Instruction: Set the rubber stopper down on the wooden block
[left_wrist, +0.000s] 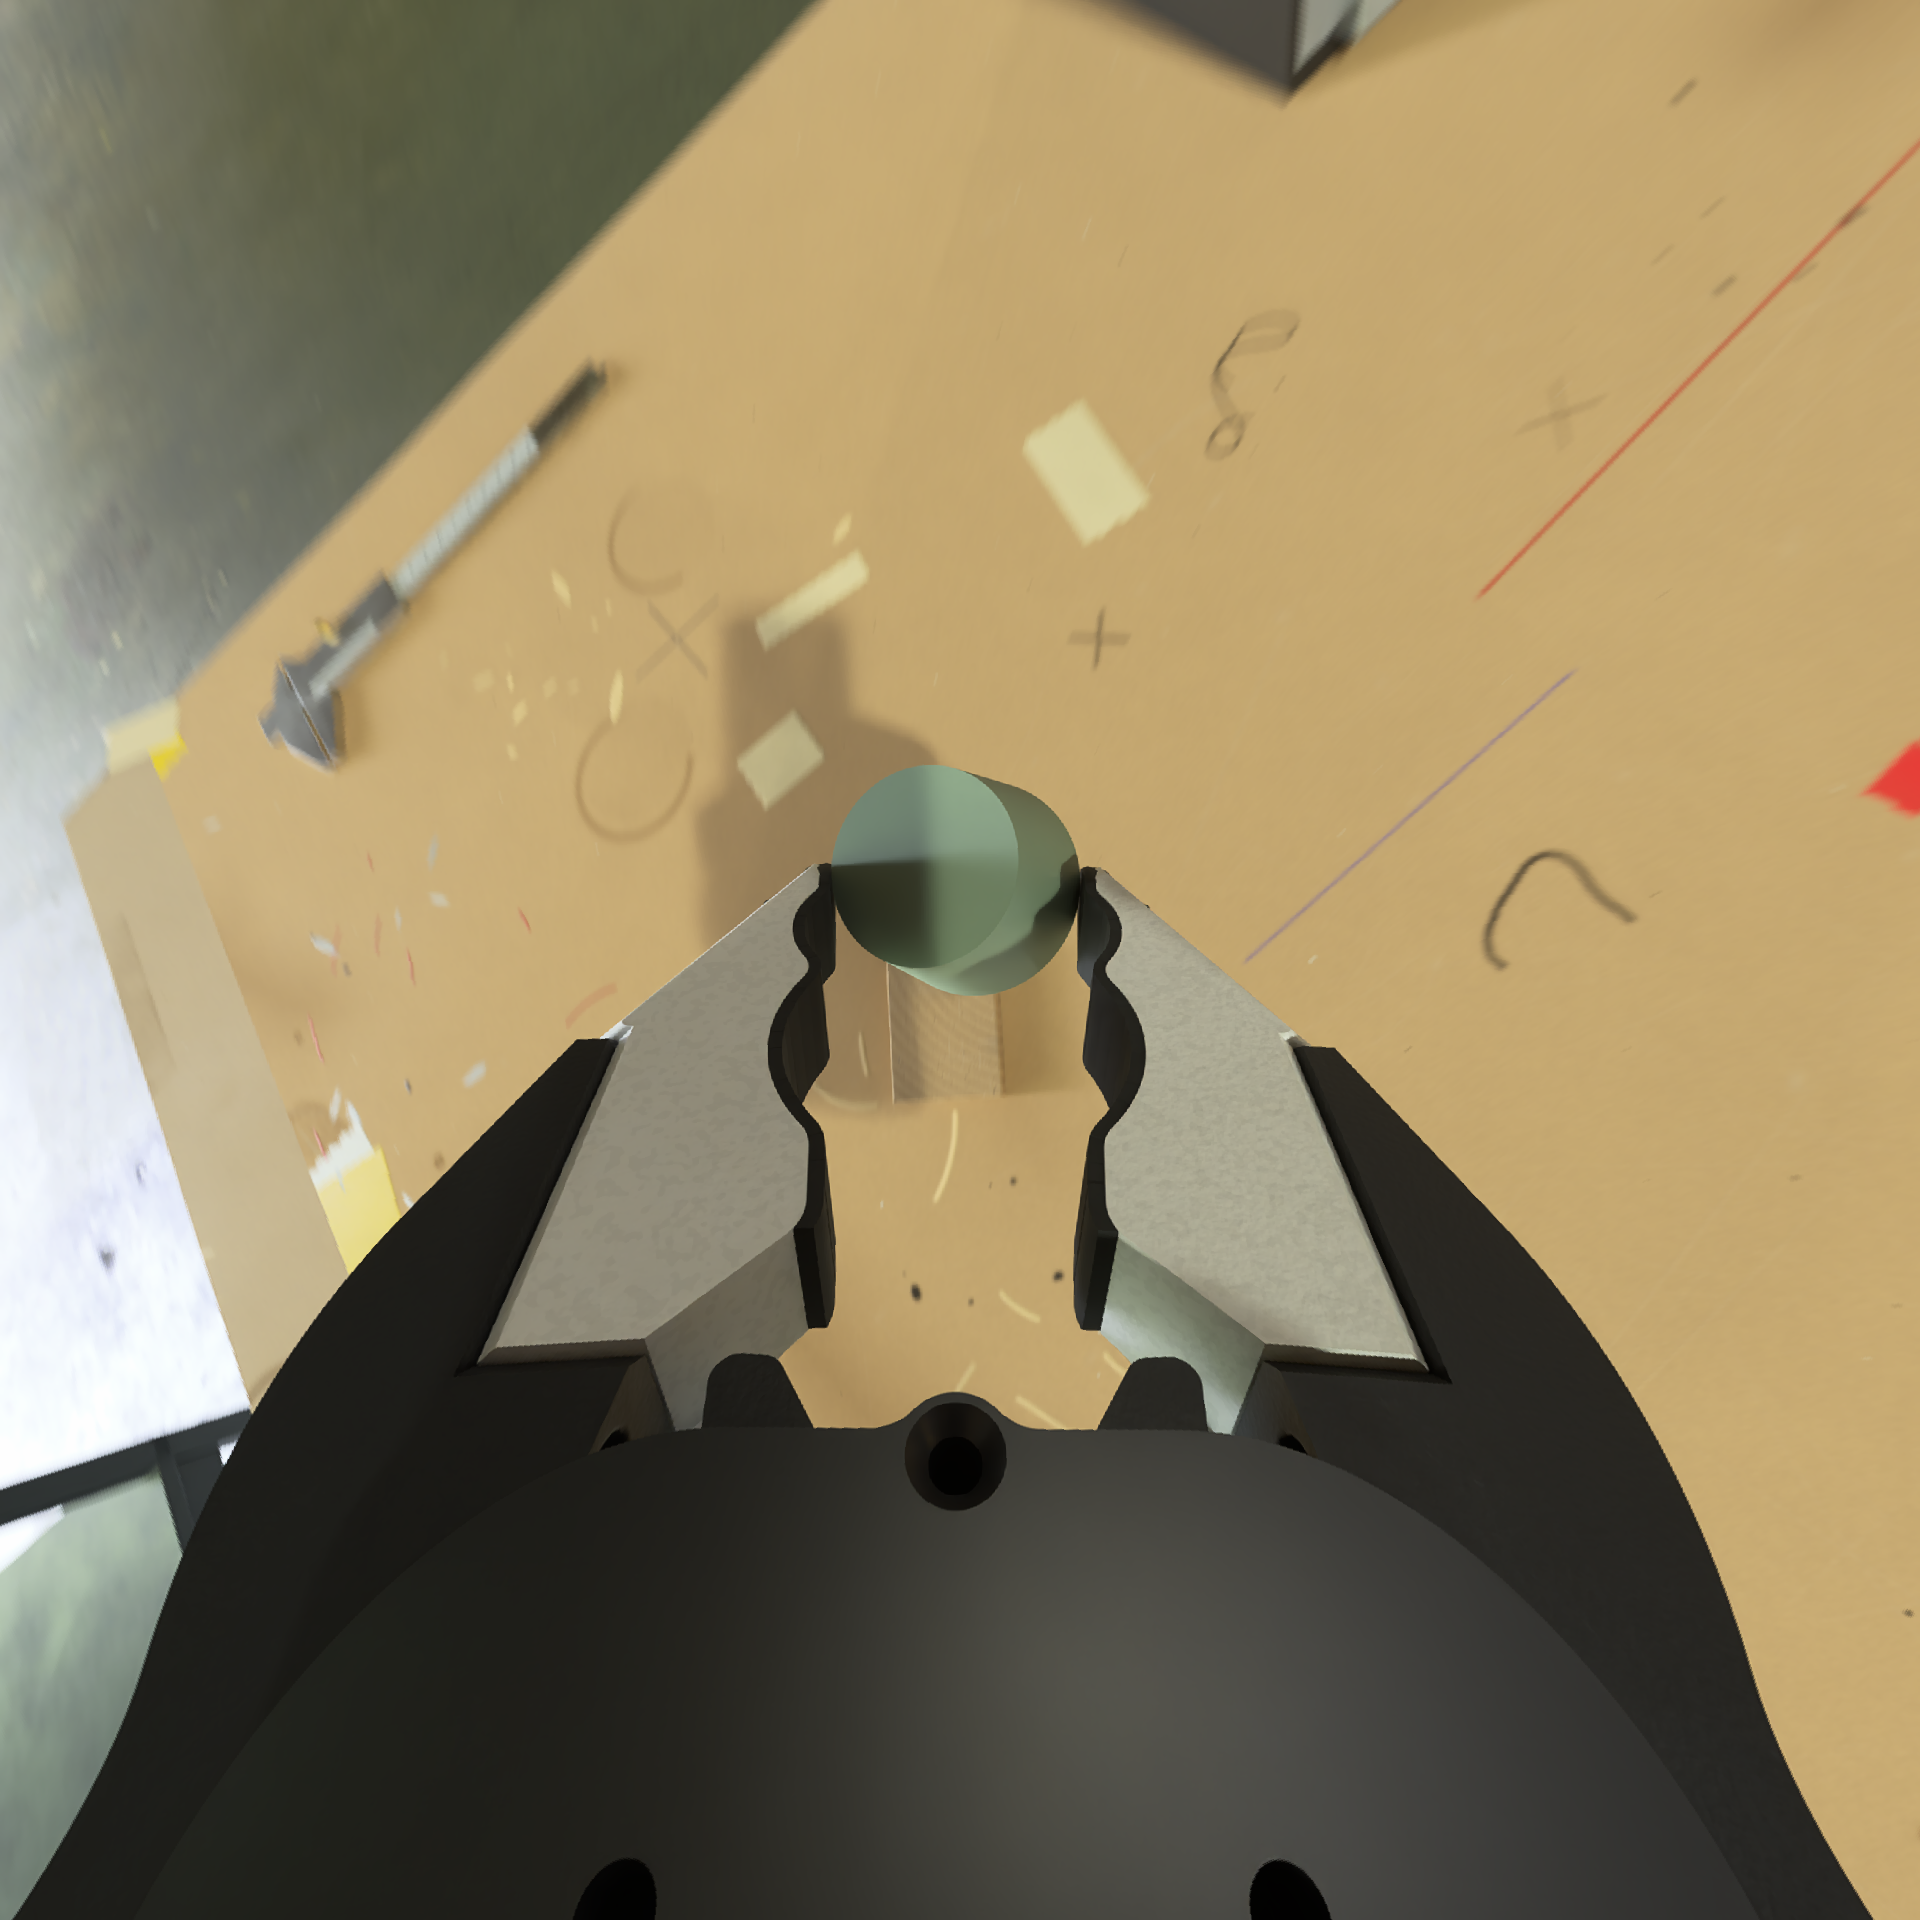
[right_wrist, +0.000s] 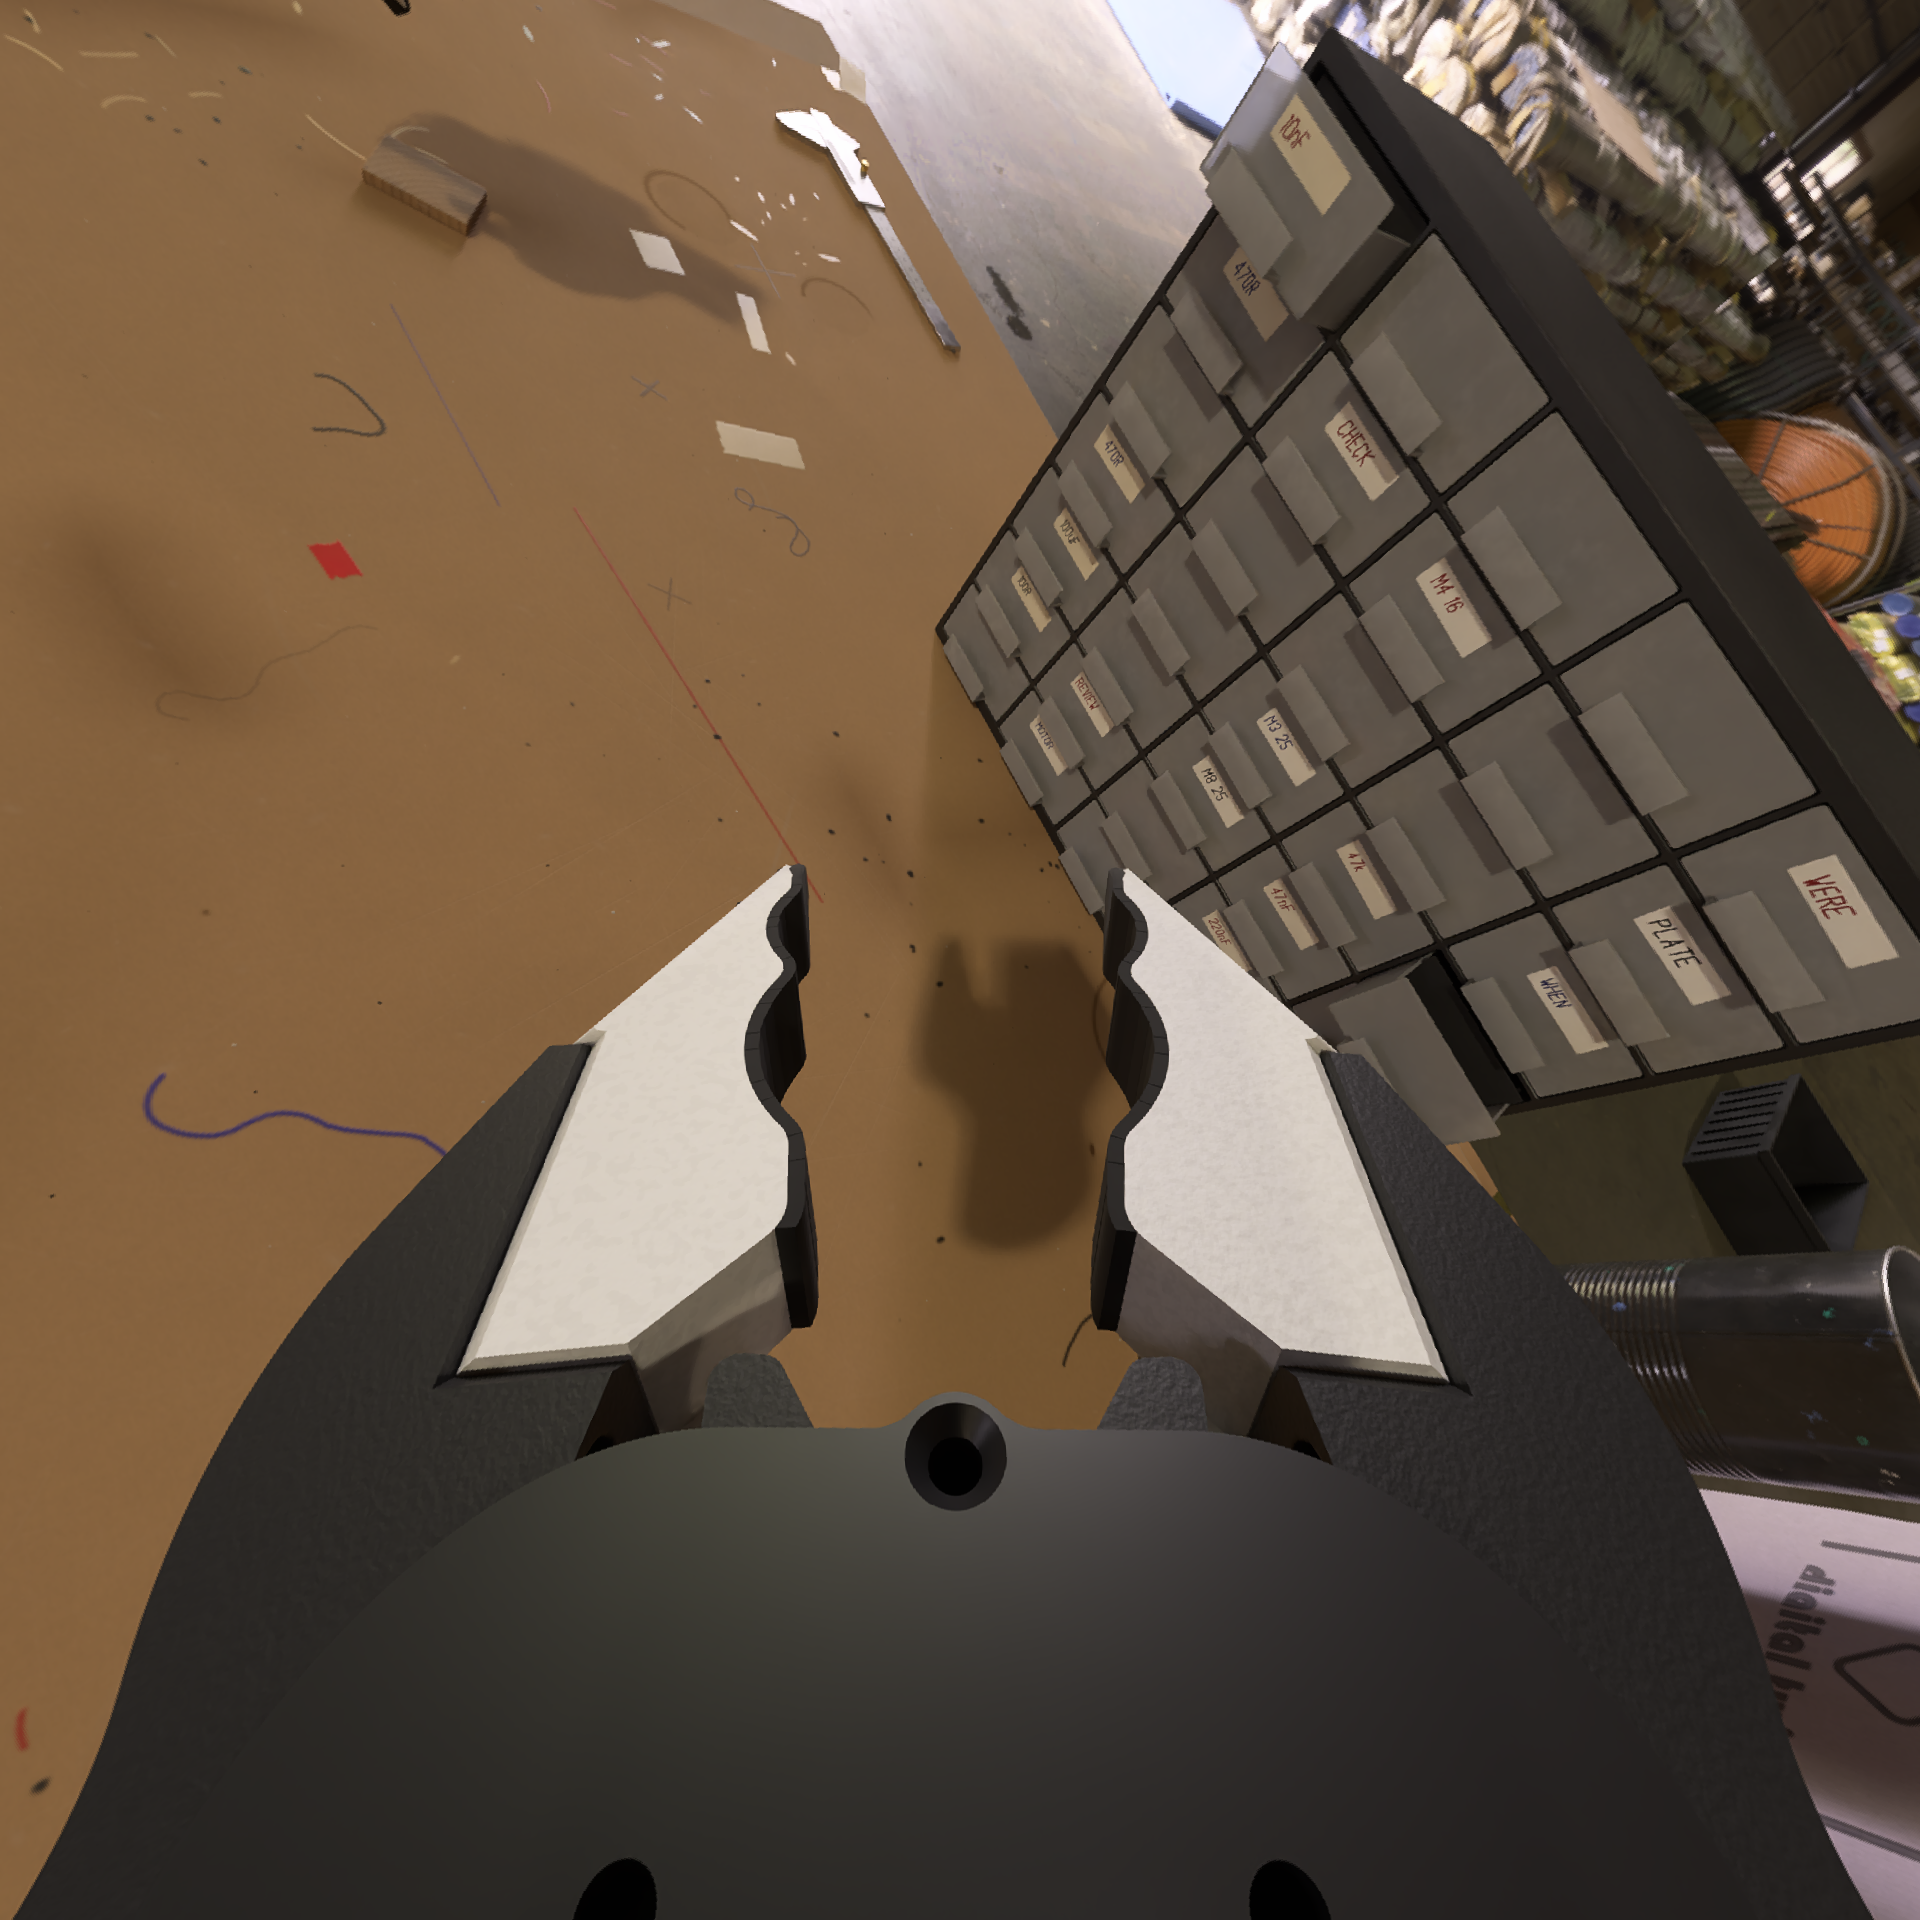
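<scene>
Left gripper: its two fingers are closed on the rubber stopper only at the very tips, one pad on each side; it points down at the table, steeply.
Rubber stopper: pale green, short and round, lying sideways between the tips with one flat end toward the camera; it is in the air, above the table.
Wooden block: small and light, lying on the table directly under the stopper in the left wrist view, partly hidden by it; in the right wrist view it shows far away, at, with a big shadow beside it.
Risk, grip: I judge the hold is thin, because only the last part of the pads touches the stopper; a quick move could let it slip or turn.
Risk, placing: the stopper is on its round side, so if it is released like this it may roll off the small top of the block.
Risk, height: I cannot tell how high the stopper is above the block; released too early, it may bounce.
Right gripper: fingers apart, holding nothing, tilted down over bare table, near the grey drawer cabinet, well apart from the block.
</scene>
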